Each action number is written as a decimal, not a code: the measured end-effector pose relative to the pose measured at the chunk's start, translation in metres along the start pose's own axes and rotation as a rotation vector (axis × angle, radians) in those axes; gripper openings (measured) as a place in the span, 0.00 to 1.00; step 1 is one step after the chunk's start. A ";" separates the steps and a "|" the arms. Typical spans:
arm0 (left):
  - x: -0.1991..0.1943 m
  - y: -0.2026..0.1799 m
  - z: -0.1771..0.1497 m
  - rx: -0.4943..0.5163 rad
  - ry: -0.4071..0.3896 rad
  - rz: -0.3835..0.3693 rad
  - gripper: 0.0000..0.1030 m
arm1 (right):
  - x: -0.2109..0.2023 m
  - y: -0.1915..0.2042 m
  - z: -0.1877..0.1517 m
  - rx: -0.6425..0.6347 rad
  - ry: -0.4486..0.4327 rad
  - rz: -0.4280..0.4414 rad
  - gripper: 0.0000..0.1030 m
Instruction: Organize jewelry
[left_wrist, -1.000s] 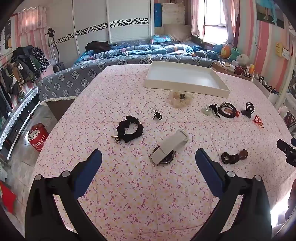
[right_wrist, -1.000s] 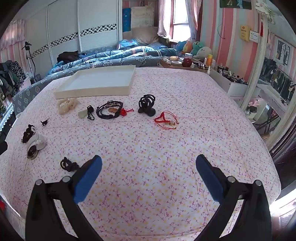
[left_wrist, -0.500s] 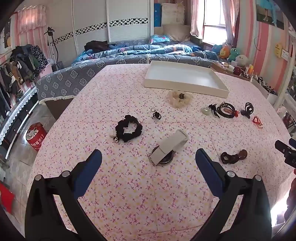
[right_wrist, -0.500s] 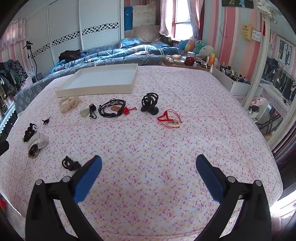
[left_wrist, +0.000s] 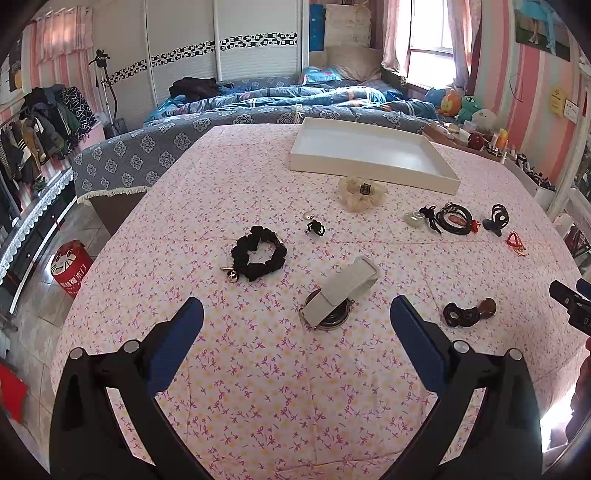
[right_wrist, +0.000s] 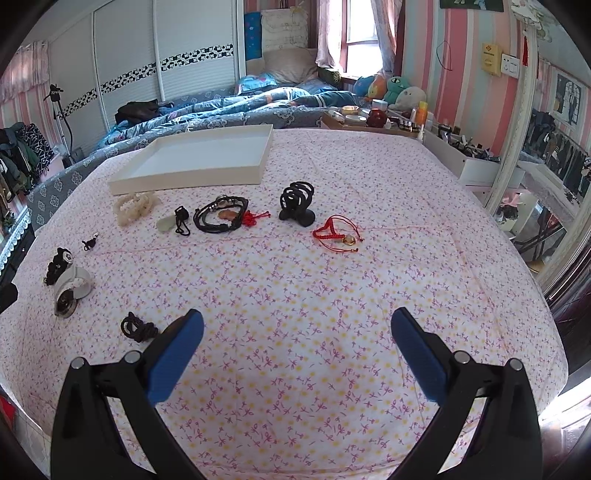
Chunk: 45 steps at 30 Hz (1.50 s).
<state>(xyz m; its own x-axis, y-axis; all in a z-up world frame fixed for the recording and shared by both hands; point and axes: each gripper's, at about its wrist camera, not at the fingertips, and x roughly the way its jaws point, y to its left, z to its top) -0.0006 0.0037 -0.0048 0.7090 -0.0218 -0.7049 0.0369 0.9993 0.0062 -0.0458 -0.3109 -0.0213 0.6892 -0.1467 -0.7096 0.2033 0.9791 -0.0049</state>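
Observation:
Jewelry lies scattered on the pink flowered tablecloth (left_wrist: 280, 369). A white tray (left_wrist: 369, 153) stands empty at the far side; it also shows in the right wrist view (right_wrist: 199, 158). My left gripper (left_wrist: 293, 336) is open and empty, above the cloth just short of a grey-strapped watch (left_wrist: 341, 291). A black scrunchie (left_wrist: 258, 253) lies to its left, a dark bead bracelet (left_wrist: 467, 314) to its right. My right gripper (right_wrist: 295, 343) is open and empty over bare cloth. Ahead of it lie a red cord bracelet (right_wrist: 338, 230), a black hair claw (right_wrist: 297, 205) and black cord bracelets (right_wrist: 221, 214).
A cream scrunchie (left_wrist: 362, 192) lies in front of the tray. A small black charm (left_wrist: 314, 227) sits mid-table. A bed with blue quilts (left_wrist: 295, 99) stands behind the table. A mirror (right_wrist: 546, 177) leans at the right. A red can (left_wrist: 72, 267) stands on the floor at the left.
Both grippers have drifted slightly; the views shift a little. Both stay open and empty. Nothing on the table has moved.

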 end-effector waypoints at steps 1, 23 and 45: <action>0.000 -0.001 0.000 0.001 0.000 0.001 0.97 | 0.000 0.000 0.000 0.001 0.000 0.000 0.98; 0.006 -0.002 0.001 0.005 0.006 -0.002 0.97 | 0.002 -0.002 0.000 0.007 0.007 0.007 0.98; 0.011 -0.005 0.000 0.003 0.023 -0.008 0.97 | 0.007 -0.001 -0.002 0.003 0.027 -0.005 0.98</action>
<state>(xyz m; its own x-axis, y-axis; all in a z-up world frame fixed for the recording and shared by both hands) 0.0068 -0.0012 -0.0129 0.6925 -0.0292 -0.7208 0.0445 0.9990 0.0022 -0.0424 -0.3128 -0.0272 0.6688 -0.1476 -0.7286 0.2089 0.9779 -0.0064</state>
